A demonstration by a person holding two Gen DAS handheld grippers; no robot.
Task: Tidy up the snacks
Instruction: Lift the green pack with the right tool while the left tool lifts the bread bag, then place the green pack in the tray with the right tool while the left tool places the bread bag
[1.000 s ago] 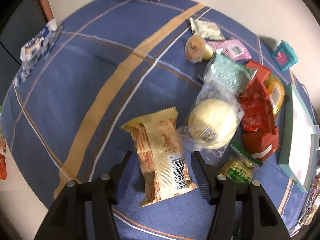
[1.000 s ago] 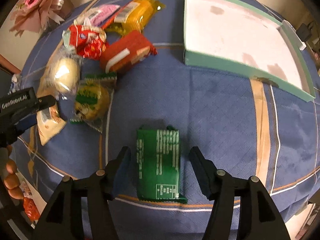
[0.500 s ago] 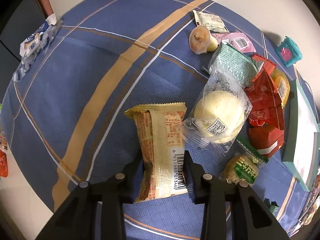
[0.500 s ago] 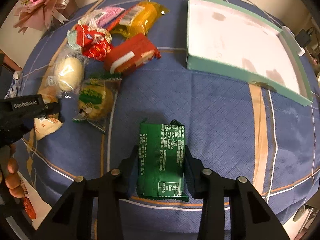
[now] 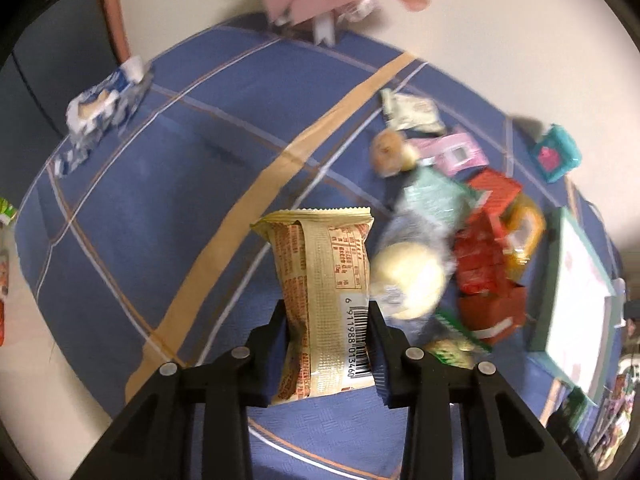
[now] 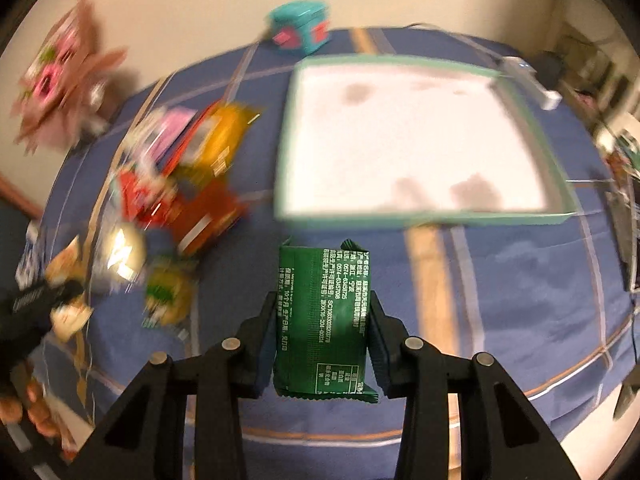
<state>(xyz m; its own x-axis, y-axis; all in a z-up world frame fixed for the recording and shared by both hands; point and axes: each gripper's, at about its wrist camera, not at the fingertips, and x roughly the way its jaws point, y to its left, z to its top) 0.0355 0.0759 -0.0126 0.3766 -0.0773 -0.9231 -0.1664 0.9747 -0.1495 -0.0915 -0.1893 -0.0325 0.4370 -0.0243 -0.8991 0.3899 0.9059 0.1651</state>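
Both packets have left the blue tablecloth [image 5: 152, 208]: left gripper [image 5: 328, 320] pinches the tan snack packet [image 5: 324, 296], right gripper [image 6: 324, 312] pinches the green snack packet [image 6: 324, 320] near the teal tray [image 6: 420, 216]. Crinkly wrappers may slip mid-carry.

Looking down at my table, blue plaid cloth [image 5: 168, 208] covering it; snack pile [image 5: 472, 248], teal tray [image 6: 416, 220], little teal box [image 6: 300, 28] sitting on cloth.

Right claw [image 6: 322, 320] clamped on a green snack packet [image 6: 323, 320] at lower centre, teal-rimmed tray [image 6: 424, 218] upper right on the blue-clothed tabletop [image 6: 500, 280], blurred snack pile [image 6: 180, 184] at left, teal box [image 6: 300, 28] at top
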